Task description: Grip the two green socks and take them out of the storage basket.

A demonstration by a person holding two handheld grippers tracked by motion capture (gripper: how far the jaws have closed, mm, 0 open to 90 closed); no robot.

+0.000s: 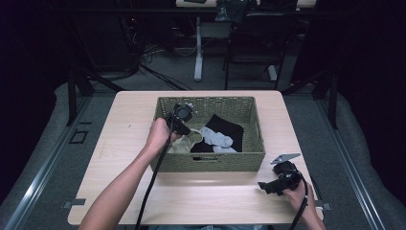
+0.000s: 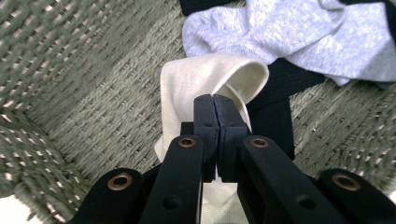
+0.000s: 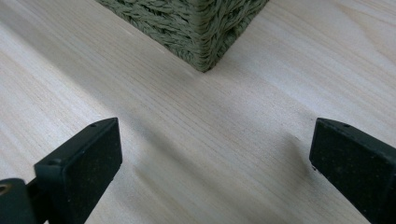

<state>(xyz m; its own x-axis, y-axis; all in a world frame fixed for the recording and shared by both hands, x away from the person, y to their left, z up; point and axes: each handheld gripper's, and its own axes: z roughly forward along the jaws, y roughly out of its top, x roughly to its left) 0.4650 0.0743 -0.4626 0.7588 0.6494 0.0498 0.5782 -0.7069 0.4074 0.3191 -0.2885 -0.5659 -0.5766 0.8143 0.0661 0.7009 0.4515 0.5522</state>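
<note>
left arm reaching far, hand (image 1: 158, 134) wrapped on left gripper (image 2: 215, 100), jaws pressed together, pointing down | right hand (image 1: 300, 191) near right, right gripper (image 1: 264, 186) low, pointing left, jaws wide apart

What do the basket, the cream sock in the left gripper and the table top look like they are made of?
Basket: woven grey-green fibre, maybe seagrass or paper cord, with twisted strands and a matte look. Cream sock: soft knit fabric, likely cotton, folding limply in the left gripper. Table top: pale wood or wood-look laminate, with straight grain lines and a slight sheen.
</note>
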